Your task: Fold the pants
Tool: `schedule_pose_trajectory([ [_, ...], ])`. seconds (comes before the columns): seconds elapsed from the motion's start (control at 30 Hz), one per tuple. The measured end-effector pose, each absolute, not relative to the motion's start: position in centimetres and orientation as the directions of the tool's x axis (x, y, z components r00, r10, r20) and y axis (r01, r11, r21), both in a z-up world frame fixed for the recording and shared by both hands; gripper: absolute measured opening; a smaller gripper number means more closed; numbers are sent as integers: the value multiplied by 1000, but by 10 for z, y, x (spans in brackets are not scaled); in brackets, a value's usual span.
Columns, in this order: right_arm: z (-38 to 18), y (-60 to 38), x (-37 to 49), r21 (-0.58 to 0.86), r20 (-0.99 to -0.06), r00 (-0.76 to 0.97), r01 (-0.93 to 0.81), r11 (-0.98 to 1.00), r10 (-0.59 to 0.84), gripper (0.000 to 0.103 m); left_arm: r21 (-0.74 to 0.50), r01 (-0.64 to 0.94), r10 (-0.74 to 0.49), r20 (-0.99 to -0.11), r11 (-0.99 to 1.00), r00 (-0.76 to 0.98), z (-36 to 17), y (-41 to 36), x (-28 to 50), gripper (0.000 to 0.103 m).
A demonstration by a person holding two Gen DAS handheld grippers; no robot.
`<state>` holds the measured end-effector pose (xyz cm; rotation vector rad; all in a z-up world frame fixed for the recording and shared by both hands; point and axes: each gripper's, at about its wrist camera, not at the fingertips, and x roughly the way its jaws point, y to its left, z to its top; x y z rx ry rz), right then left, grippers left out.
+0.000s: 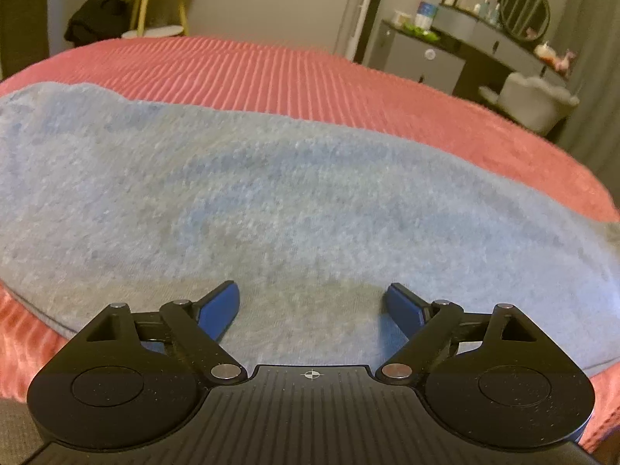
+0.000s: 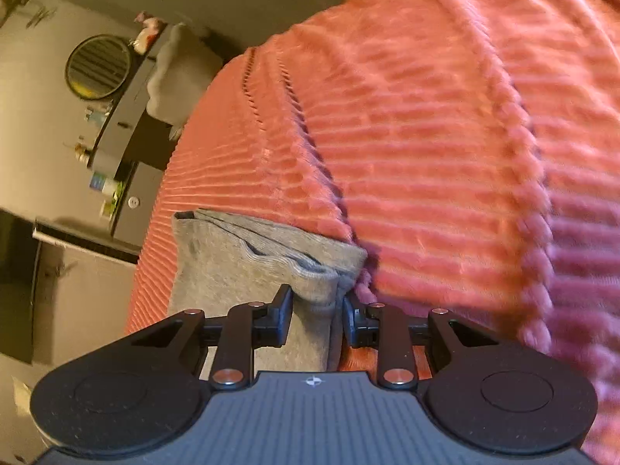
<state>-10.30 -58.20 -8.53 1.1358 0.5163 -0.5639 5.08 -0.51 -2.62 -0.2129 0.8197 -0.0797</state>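
My right gripper (image 2: 317, 319) pinches the pants' (image 2: 248, 271) cuff, low center of its view on the bed (image 2: 426, 135). My left gripper (image 1: 312, 302) hovers wide over the pants (image 1: 271, 193). I should press left flat before pulling the cuff across.

Pants (image 1: 271, 193) spread on bedspread (image 1: 310, 73); dresser (image 1: 465, 50) beyond bed, right; left gripper (image 1: 312, 302) over pants, cuff end (image 2: 271, 255) between right gripper (image 2: 317, 310) fingers
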Motion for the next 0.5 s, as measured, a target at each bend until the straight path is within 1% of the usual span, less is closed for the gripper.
schedule_pose_trajectory([
  [0.07,-80,-579,-102,696,-613,772,628,347,-167,14,-250,-8,-176,-705,968,687,-25,-4,51,88],
  [0.13,-77,-580,-96,693,-609,776,622,364,-165,17,-264,0,-192,-700,964,688,-25,-6,51,89],
  [0.23,-75,-582,-88,692,-602,784,608,391,-152,22,-228,13,-175,-707,974,685,-27,-11,52,89],
  [0.37,-72,-582,-77,647,-629,763,619,445,-147,25,-189,29,-157,-710,981,686,-29,-17,53,89],
  [0.43,-71,-583,-73,645,-634,762,616,452,-133,31,-188,29,-157,-711,982,686,-29,-17,53,89],
  [0.47,-70,-583,-72,652,-627,769,607,454,-127,37,-190,29,-158,-711,981,686,-29,-16,54,89],
  [0.5,-68,-582,-72,656,-615,778,595,464,-129,39,-192,29,-159,-711,981,685,-29,-15,54,89],
])
